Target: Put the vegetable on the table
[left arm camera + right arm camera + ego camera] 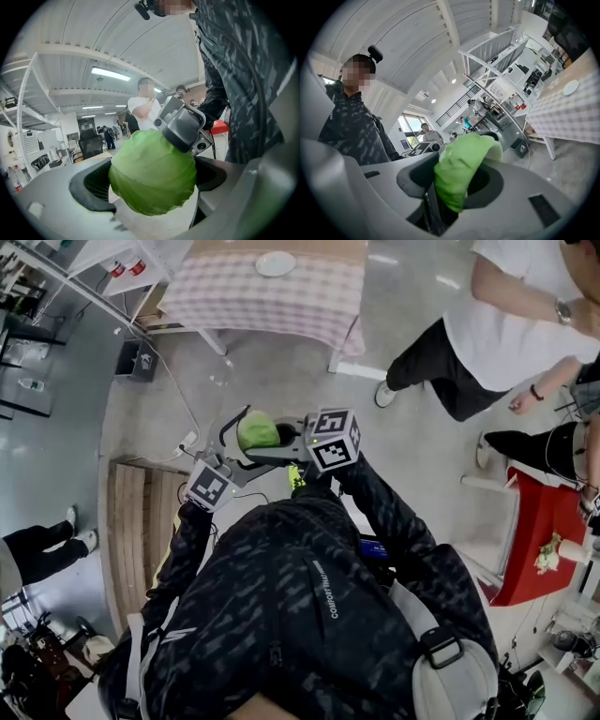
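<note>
A green cabbage (258, 430) is carried in the air in front of the person, above the grey floor. My left gripper (234, 442) is shut on it from the left; in the left gripper view the round head (152, 173) fills the gap between the jaws. My right gripper (292, 439) is shut on it from the right, and a leafy edge (459, 173) shows wedged between its jaws. The right gripper's grey body (185, 126) rests against the far side of the cabbage. The table with a checked cloth (309, 301) stands ahead, bearing a white plate (276, 263).
A bystander in a white shirt (511, 320) stands at the upper right. A red seat (548, 526) is at the right, a wooden pallet (131, 531) at the left. A power strip and cable (187, 440) lie on the floor. White shelving (56, 277) stands at the upper left.
</note>
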`<state>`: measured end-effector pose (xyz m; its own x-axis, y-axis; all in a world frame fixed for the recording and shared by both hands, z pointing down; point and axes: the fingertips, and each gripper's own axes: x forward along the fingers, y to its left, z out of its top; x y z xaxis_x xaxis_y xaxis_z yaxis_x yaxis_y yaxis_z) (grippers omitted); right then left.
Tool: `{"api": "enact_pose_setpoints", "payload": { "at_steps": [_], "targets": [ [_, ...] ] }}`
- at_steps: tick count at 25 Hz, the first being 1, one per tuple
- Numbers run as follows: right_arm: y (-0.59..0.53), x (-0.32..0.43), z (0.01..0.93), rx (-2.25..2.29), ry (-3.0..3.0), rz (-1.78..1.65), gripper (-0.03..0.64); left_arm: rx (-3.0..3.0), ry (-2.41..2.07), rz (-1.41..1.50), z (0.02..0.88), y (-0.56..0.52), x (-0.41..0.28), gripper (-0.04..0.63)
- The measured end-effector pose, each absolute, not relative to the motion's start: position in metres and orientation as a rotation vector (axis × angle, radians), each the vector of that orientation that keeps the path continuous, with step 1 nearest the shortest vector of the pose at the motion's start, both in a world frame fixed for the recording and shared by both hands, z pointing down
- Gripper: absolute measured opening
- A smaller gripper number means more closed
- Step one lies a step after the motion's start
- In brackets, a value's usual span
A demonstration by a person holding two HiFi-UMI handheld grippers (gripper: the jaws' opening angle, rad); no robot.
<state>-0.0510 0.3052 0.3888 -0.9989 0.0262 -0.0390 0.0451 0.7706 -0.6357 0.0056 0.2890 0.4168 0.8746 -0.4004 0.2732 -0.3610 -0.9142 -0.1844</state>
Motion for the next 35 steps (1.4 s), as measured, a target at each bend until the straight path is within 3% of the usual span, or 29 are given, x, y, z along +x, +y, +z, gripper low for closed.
{"api": "enact_pose_setpoints", "payload": {
  "at_steps": [20,35],
  "targets": [
    [0.190,-0.029,0.400,0.002,2.926,-1.027,0.155,-2.871,0.526,-0.536,0.429,0.175,0.027,0.500],
    [0.019,-0.048,0.414,-0.143,2.916,-1.059,0.155,-2.906,0.398,-0.499,0.442,0.009,0.010,0.500]
  ]
}}
